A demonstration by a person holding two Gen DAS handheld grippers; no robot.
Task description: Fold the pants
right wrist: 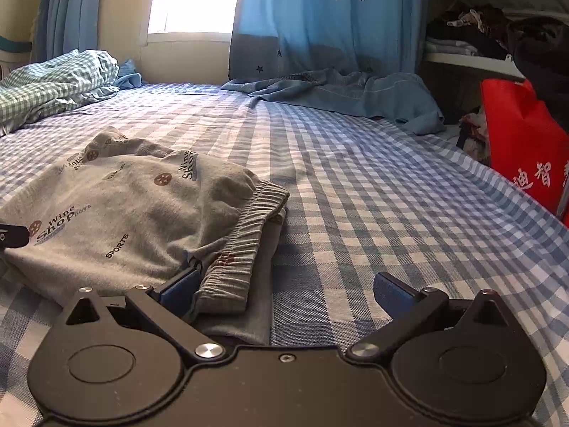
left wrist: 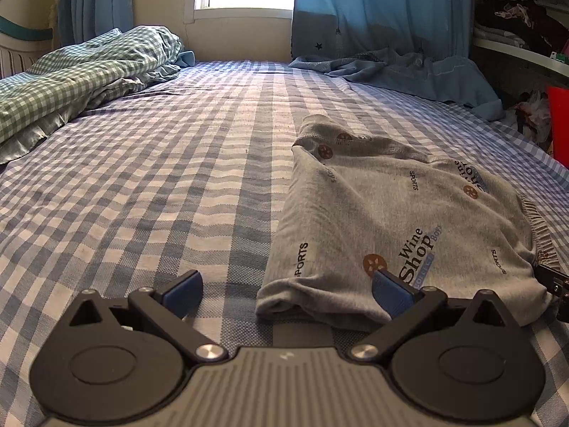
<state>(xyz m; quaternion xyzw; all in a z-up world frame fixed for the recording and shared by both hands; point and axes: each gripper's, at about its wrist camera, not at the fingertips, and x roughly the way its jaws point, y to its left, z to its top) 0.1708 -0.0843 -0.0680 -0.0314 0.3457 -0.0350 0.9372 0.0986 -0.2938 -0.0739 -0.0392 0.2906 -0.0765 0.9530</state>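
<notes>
The grey printed pants (left wrist: 384,213) lie folded into a compact bundle on the blue checked bed sheet (left wrist: 160,178). They also show in the right wrist view (right wrist: 117,213), with the ribbed waistband (right wrist: 245,235) on the right side. My left gripper (left wrist: 288,290) is open, low over the sheet at the bundle's near left corner, its right finger (left wrist: 393,286) over the fabric. My right gripper (right wrist: 284,293) is open at the bundle's near right corner, its left finger (right wrist: 181,286) against the waistband. Neither holds anything.
A green checked quilt (left wrist: 81,74) is bunched at the far left. Blue curtain cloth (left wrist: 402,71) trails onto the bed's far right. A red bag (right wrist: 522,146) and shelves of clothes (right wrist: 473,39) stand beyond the bed's right edge.
</notes>
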